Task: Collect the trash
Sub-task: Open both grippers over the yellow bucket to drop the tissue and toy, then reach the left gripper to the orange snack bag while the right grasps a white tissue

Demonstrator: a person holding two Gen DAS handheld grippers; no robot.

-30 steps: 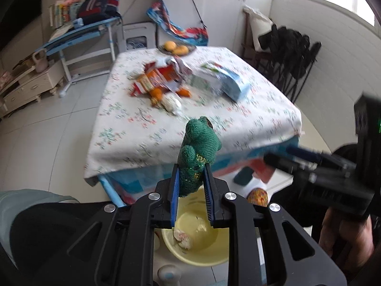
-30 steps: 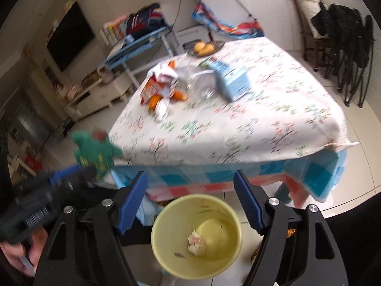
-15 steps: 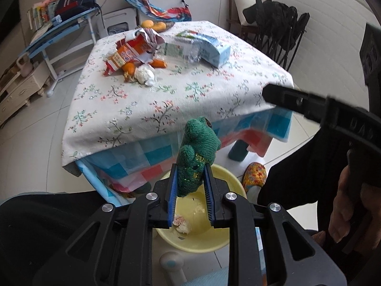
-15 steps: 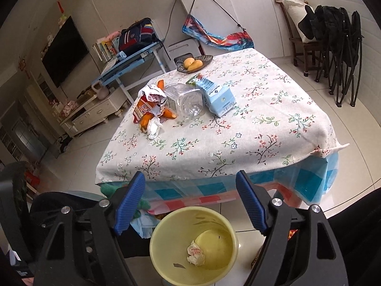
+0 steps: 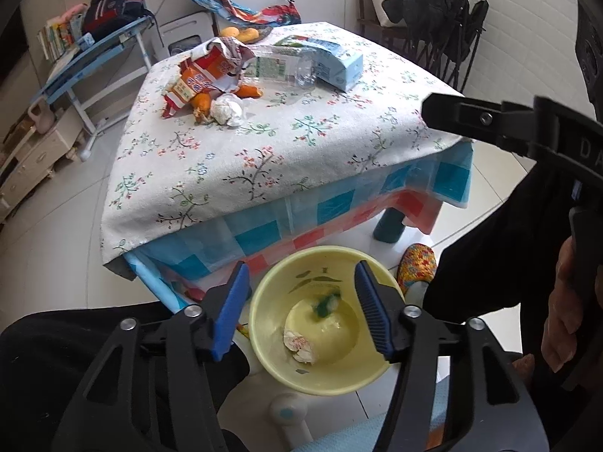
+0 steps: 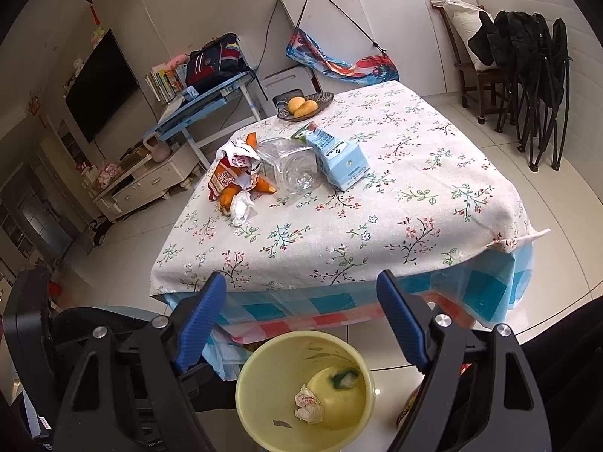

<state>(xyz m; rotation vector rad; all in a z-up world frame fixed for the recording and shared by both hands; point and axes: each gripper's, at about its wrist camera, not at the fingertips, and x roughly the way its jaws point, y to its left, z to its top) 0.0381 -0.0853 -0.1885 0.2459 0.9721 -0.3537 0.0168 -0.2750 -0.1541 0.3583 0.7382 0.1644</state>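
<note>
Black claw (image 5: pixel 301 312), blue ribbed pads (image 5: pixel 230 312)

Left hand-held gripper (image 5: pixel 301 310): blue-padded jaws spread wide, nothing between them. Right hand-held gripper (image 6: pixel 301 322): same, jaws wide apart, tilted downward, empty.

Green item (image 6: pixel 343 376), blurred, inside yellow bin (image 6: pixel 248 406).

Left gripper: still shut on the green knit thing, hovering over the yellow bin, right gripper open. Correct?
Not quite. The left gripper is open, its fingers spread and empty. The green knit thing lies inside the yellow bin, beside a crumpled paper wad; the left wrist view shows it. The rest holds: the gripper is above the bin, and the right gripper is open.
</note>
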